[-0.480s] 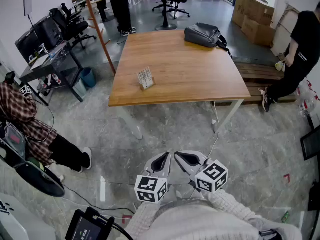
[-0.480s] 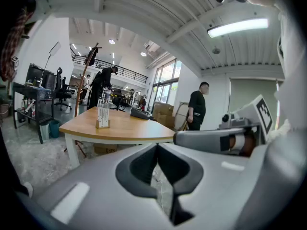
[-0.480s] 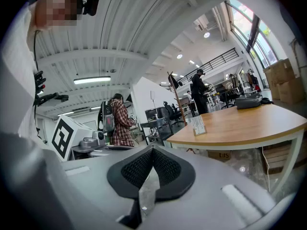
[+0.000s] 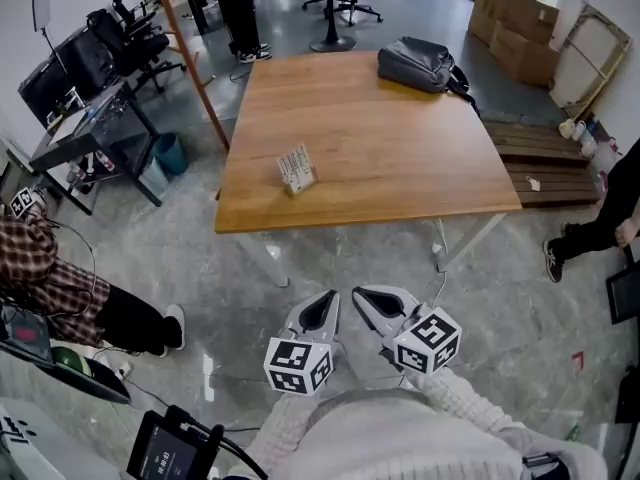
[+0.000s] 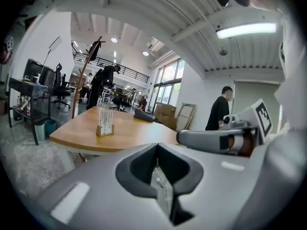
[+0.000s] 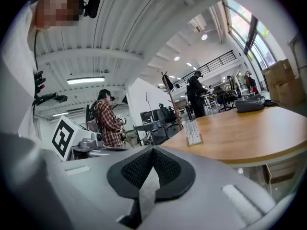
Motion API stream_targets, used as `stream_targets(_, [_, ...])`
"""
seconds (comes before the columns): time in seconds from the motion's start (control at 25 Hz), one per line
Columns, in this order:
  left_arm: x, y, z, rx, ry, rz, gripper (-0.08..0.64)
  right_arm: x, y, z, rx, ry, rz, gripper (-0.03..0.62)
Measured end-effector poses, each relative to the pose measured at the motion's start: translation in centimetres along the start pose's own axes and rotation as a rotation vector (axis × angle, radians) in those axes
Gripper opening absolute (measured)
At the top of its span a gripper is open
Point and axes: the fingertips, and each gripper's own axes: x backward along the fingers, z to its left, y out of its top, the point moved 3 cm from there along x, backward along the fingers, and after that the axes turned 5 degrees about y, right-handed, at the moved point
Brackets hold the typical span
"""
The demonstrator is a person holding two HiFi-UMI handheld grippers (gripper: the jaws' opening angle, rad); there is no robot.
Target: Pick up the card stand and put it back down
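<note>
Left tool point(image 4: 322, 313) and right tool point(image 4: 372, 308) are closed and empty, short of the tabletop point(image 4: 400, 158); the card stand point(image 4: 296, 169) awaits approach.

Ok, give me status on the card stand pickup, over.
Left gripper and right gripper shut, empty, short of the table. Card stand upright near its near edge, untouched. Nothing between; backpack at far corner.

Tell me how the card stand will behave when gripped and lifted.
The card stand looks small against the table, so it is probably light. Its cards rise tall over a narrow wooden base, so a sideways push would likely tip it. The upright cards look thin and may flex; the base seems the firmer grip.
</note>
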Motion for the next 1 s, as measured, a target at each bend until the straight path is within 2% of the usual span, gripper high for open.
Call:
stream_targets(0.08, [-2.0,1.4,1.9,0.003,-0.023,-0.002,0.008,-2.4,1.1,-1.7,0.006,0.008,-0.008,-0.002])
stream_targets(0.28, [-6.4,6.2,7.4,-0.057,-0.030,-0.016,0.008,-8.6,4.4,-6.0,-0.013,-0.005,-0.026,-0.002])
stream_targets(0.36, [-8.6,7.1,9.8,-0.040,-0.036,-0.009,0.008,-11.0,5.5,-7.8,-0.007,-0.008,-0.026,-0.002])
stream_targets(0.48, [-11.0,7.2,12.2,-0.009,-0.048,0.015,0.008,-13.6,6.2,-9.9,-0.027,-0.019,-0.030,-0.002])
stream_targets(0.76, [-14.1,6.5,14.2,0.030,-0.054,0.073,0.008,-15.2,5.2,-12.4,-0.088,-0.026,0.027,-0.002])
stream_targets(1.0, [-16.7,6.8,16.4,0.035,-0.027,0.099,0.008,-17.1,5.3,-15.5,-0.111,-0.006,0.071,-0.002])
